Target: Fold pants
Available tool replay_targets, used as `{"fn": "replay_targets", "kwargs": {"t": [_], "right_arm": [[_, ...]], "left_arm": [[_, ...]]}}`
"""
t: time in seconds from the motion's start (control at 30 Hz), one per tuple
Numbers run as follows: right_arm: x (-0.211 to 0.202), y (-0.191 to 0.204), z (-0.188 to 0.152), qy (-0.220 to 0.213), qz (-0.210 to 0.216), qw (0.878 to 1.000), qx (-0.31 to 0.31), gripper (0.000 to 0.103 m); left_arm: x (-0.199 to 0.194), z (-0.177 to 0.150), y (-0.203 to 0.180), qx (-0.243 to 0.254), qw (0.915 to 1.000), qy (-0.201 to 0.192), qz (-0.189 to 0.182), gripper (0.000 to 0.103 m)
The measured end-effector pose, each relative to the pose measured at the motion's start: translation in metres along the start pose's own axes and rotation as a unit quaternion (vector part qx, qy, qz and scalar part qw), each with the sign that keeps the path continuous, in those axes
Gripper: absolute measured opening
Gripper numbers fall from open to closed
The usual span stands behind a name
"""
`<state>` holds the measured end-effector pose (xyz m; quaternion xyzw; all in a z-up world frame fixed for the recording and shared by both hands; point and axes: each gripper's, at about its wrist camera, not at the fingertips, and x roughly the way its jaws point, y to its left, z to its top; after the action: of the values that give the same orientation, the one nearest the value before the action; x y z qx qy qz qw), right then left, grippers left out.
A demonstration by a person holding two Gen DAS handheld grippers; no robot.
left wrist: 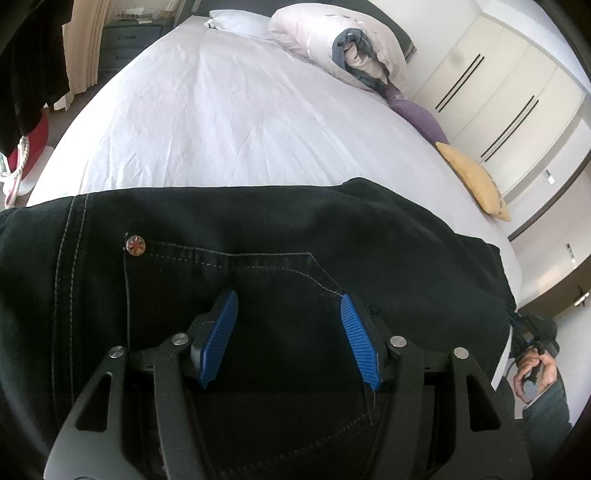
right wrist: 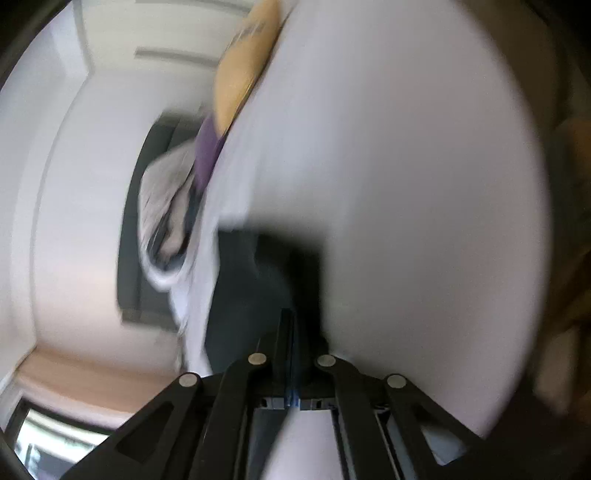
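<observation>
One pair of black pants (left wrist: 258,236) lies on a bed (left wrist: 207,122) with a white sheet, at the bed's near edge. In the left wrist view the pants spread side to side across the frame, so their long axis appears to run left to right; which end is the waist cannot be told. A back pocket with pale stitching and one metal rivet (left wrist: 135,246) faces up.

The left claw (left wrist: 288,306) hovers right over that pocket, its two blue ribbed pads (left wrist: 218,332) spread wide with nothing between them. The rivet sits just beyond and left of the claw.

The right wrist view is badly blurred. The right claw (right wrist: 291,354) has its fingers pressed together, and dark cloth, apparently the pants (right wrist: 258,288), sits at their tips; a firm grip cannot be confirmed through the blur.

Beyond the pants, along the bed's right edge, lie one yellow cushion (left wrist: 476,181), then one purple cushion (left wrist: 417,118), then one rolled duvet (left wrist: 332,37). One white pillow (left wrist: 232,20) rests at the far head of the bed. A white wardrobe (left wrist: 509,96) stands right of the bed.
</observation>
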<state>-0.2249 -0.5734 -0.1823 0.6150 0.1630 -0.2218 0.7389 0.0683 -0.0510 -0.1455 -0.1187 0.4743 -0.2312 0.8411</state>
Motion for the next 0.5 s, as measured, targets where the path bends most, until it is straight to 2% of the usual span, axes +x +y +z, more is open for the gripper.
{"fn": "replay_targets", "kwargs": {"t": [0.03,0.07,0.1,0.17,0.2,0.23,0.3,0.37,0.47,0.5], "right_arm": [[-0.003,-0.002,0.003,-0.004,0.000,1.000,0.002,0.000],[-0.014,-0.002,0.008,-0.024,-0.031,0.999,-0.004,0.000],[-0.024,-0.003,0.011,-0.042,-0.040,0.998,-0.010,0.009],[-0.026,0.019,0.004,-0.042,0.004,0.999,-0.014,0.011],[-0.025,0.038,-0.004,-0.037,0.022,0.998,-0.040,0.017],[-0.022,0.051,-0.006,-0.025,0.031,0.997,-0.072,0.021],[-0.010,0.081,-0.025,0.031,0.063,0.990,-0.124,0.039],[0.024,0.106,-0.054,0.092,0.091,0.980,-0.150,0.046],[0.068,0.104,-0.082,0.153,0.048,0.973,-0.164,0.044],[0.082,0.098,-0.085,0.154,0.034,0.974,-0.161,0.020]], "left_arm": [[0.000,0.000,-0.001,0.002,1.0000,0.001,0.003,0.057],[0.000,0.000,-0.001,0.003,1.0000,0.001,0.004,0.057],[0.000,0.000,-0.001,0.003,1.0000,0.001,0.005,0.057],[0.000,0.000,-0.001,0.004,1.0000,0.000,0.008,0.057],[0.000,-0.001,-0.001,0.006,0.9999,0.000,0.010,0.057],[0.000,-0.001,-0.002,0.009,0.9999,-0.001,0.012,0.057],[0.001,-0.001,-0.004,0.015,0.9997,0.000,0.020,0.057],[0.001,-0.001,-0.004,0.018,0.9996,0.002,0.022,0.057],[-0.004,0.000,0.000,0.007,0.9999,0.005,0.010,0.057],[-0.006,0.000,0.004,0.001,1.0000,0.007,0.001,0.057]]}}
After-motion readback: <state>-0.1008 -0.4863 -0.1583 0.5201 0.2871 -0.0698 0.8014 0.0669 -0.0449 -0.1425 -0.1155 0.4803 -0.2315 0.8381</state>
